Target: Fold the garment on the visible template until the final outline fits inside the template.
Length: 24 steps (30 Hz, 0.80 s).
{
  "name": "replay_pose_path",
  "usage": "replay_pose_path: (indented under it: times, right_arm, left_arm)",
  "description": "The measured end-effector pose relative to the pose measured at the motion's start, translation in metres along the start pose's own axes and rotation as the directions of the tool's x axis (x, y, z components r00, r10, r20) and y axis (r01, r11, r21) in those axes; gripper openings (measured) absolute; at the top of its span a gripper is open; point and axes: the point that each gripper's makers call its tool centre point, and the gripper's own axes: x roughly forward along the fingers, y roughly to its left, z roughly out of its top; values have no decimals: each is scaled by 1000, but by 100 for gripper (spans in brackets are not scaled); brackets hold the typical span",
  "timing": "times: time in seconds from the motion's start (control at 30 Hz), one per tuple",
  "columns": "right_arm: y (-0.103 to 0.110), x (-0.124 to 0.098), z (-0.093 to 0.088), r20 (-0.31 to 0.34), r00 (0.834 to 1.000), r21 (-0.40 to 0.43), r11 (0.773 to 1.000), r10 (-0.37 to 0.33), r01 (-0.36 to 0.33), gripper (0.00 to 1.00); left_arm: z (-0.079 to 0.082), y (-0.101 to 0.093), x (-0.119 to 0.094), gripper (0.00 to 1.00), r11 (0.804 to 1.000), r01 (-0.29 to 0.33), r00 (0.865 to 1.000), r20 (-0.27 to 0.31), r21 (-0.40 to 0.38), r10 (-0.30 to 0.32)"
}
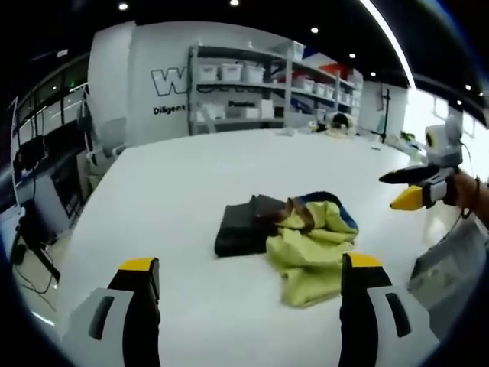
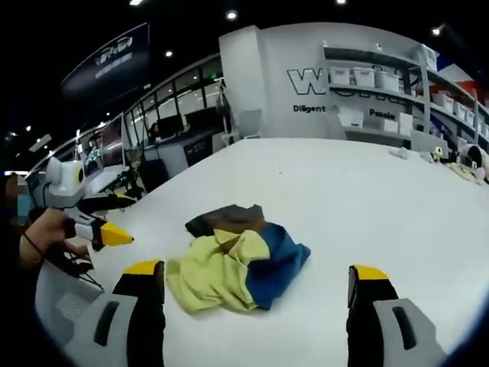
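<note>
Your far wall [image 1: 164, 84] reads "Diligent"; on the desk [image 1: 191, 191] lies a crumpled garment [image 1: 309, 245], both tongs [image 1: 248, 287] [image 2: 256, 294] released.

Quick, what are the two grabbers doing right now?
Left gripper: open, holding nothing.
Right gripper: open, holding nothing; the garment lies loose ahead.

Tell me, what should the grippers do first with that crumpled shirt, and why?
Probably lower one open hand-held gripper, say the left hand-held gripper, to an edge of the garment and pinch it. The garment lies crumpled in a heap on the white table, partly over a dark flat piece, and both hand-held grippers hang open, holding nothing, so it needs spreading before folding.
</note>
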Motion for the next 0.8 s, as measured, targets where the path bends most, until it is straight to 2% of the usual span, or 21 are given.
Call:
replay_pose_path:
  times: [0.2, 0.33, 0.43, 0.57, 0.67, 0.77, 0.8]
  right_arm:
    - [2, 13, 11, -2, 1000, -30, 999, 14, -14, 94]
    - [4, 23, 15, -10, 1000, -48, 999, 21, -21, 88]
    - [2, 31, 20, 18, 1000, -82, 997, 11, -9, 85]
    - [3, 44, 18, 0, 1000, -106, 994, 12, -12, 81]
    - [1, 56, 16, -11, 1000, -98, 995, 18, -19, 80]
    - [-2, 63, 17, -7, 1000, -95, 995, 16, -17, 71]
    - [-4, 64, 17, -7, 1000, -92, 996, 10, -11, 63]
  left_arm:
    - [3, 19, 15, 86, 1000, -9, 1000, -3, 7, 9]
    - [-2, 27, 27, 82, 1000, -13, 1000, -23, 0, 13]
    - [-6, 29, 37, 77, 1000, -1, 999, -33, 6, 1]
    - [-10, 32, 53, 69, 999, 1, 999, -38, 32, 0]
    - [-14, 32, 65, 67, 1000, 15, 999, -49, 21, -13]
    - [-18, 29, 79, 66, 999, 49, 996, -77, 20, -48]
    - [-19, 25, 83, 66, 996, 80, 994, -80, 40, -76]
